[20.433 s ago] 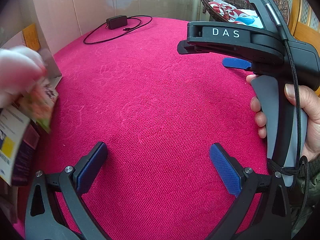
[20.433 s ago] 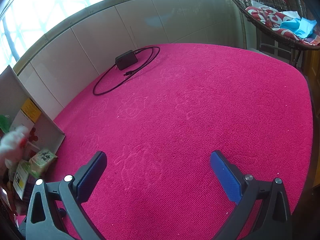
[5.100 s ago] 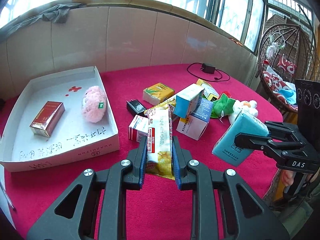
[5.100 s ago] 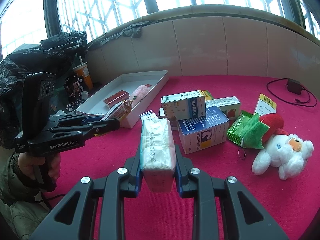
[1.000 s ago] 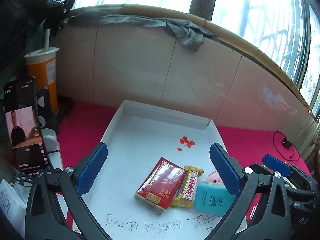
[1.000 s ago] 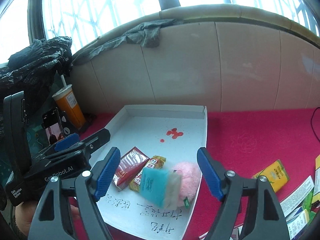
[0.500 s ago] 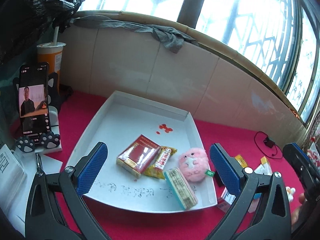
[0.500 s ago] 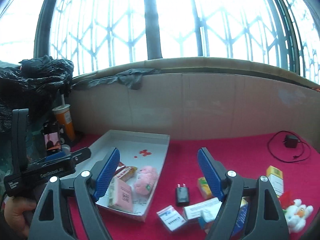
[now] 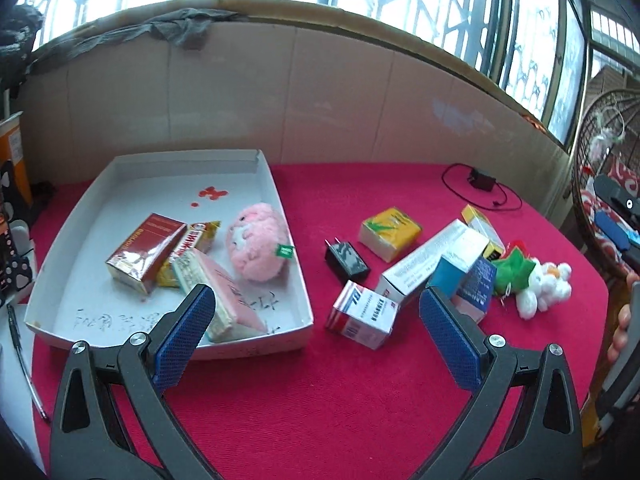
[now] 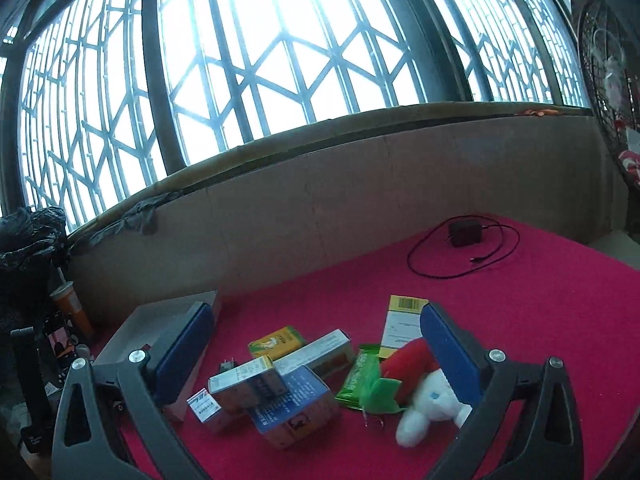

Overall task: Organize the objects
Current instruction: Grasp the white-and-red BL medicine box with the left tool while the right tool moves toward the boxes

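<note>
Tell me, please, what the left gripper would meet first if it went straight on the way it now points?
Probably the small red, white and blue cardboard box lying on the red cloth between the open left gripper's fingers; the black plug adapter lies behind it. Depth is uncertain.

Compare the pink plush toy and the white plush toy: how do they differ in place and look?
The pink plush toy lies inside the white tray; the white plush toy lies on the red cloth outside it. The pink one is plain and round; the white one has green and red parts. Both are soft.
</note>
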`<state>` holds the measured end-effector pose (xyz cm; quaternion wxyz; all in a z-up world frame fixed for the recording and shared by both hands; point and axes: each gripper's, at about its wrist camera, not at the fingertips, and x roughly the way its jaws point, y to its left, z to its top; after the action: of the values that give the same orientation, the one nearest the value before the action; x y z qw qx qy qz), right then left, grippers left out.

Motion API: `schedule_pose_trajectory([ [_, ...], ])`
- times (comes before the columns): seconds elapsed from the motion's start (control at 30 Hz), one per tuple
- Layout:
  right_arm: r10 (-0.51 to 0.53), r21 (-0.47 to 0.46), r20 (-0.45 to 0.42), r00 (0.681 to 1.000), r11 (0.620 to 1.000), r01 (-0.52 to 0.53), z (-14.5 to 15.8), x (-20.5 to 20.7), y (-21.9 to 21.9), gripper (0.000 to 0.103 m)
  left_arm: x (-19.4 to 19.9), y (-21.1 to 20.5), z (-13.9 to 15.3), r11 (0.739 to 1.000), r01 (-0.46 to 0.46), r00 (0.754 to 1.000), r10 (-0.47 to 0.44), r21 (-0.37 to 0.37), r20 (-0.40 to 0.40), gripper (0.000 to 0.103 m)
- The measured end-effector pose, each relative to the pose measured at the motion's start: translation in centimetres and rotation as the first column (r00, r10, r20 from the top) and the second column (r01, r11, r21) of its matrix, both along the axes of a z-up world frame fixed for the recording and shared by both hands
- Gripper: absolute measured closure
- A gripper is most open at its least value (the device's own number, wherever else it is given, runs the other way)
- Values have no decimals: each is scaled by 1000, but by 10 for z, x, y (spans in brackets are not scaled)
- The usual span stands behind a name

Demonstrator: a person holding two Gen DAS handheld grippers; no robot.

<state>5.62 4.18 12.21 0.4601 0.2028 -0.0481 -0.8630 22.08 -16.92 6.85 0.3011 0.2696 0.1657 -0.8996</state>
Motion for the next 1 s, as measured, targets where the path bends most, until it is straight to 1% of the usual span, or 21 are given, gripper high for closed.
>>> schedule_pose_trajectory([
  [0.07, -20, 17, 28, 999, 1000, 20, -8, -10, 7, 0, -15, 4, -8, 998, 64, 997, -62, -20, 53, 0],
  [0.13, -29, 31, 66, 997, 999, 27, -17, -19, 11, 0, -31, 4, -14, 991, 127, 986, -122, -32, 117, 0],
  [0.17, -28, 37, 86, 996, 999, 25, -21, -23, 11, 0, -38, 4, -17, 988, 152, 980, -146, -32, 136, 0],
  [0.23, -19, 43, 118, 993, 999, 14, -27, -28, 12, 0, -47, 3, -18, 980, 200, 970, -195, -21, 145, 0],
  [0.3, -15, 45, 128, 992, 999, 9, -32, -30, 14, 0, -57, 0, -20, 972, 236, 960, -232, -7, 157, 0],
  [0.37, -11, 46, 138, 990, 999, 4, -35, -32, 15, 0, -66, -2, -22, 964, 266, 949, -261, -8, 179, 0],
  [0.5, -4, 40, 163, 987, 999, -3, -40, -38, 20, 0, -76, -7, -29, 959, 282, 934, -276, 6, 227, 0],
  [0.6, -12, 37, 171, 985, 999, 5, -43, -43, 25, 0, -79, -6, -30, 958, 287, 927, -274, -13, 256, 0],
  [0.7, -26, 33, 190, 981, 999, 21, -46, -49, 29, 0, -84, 2, -30, 944, 329, 909, -317, 2, 271, 0],
  [0.77, -24, 30, 204, 979, 999, 18, -48, -52, 30, 0, -89, 10, -32, 936, 350, 897, -330, -16, 294, 0],
  [0.83, -12, 33, 207, 978, 999, 5, -48, -53, 29, 0, -93, 13, -37, 933, 359, 886, -337, -12, 317, 0],
  [0.9, 6, 37, 199, 980, 999, -14, -48, -49, 27, 0, -94, 11, -42, 935, 353, 884, -342, 23, 319, 1],
  [0.97, 23, 40, 190, 982, 999, -31, -47, -46, 24, 0, -92, 9, -47, 939, 340, 887, -340, 59, 313, 6],
  [1.0, 29, 42, 187, 982, 998, -37, -47, -44, 23, 0, -91, 10, -47, 941, 335, 890, -331, 42, 314, 7],
])
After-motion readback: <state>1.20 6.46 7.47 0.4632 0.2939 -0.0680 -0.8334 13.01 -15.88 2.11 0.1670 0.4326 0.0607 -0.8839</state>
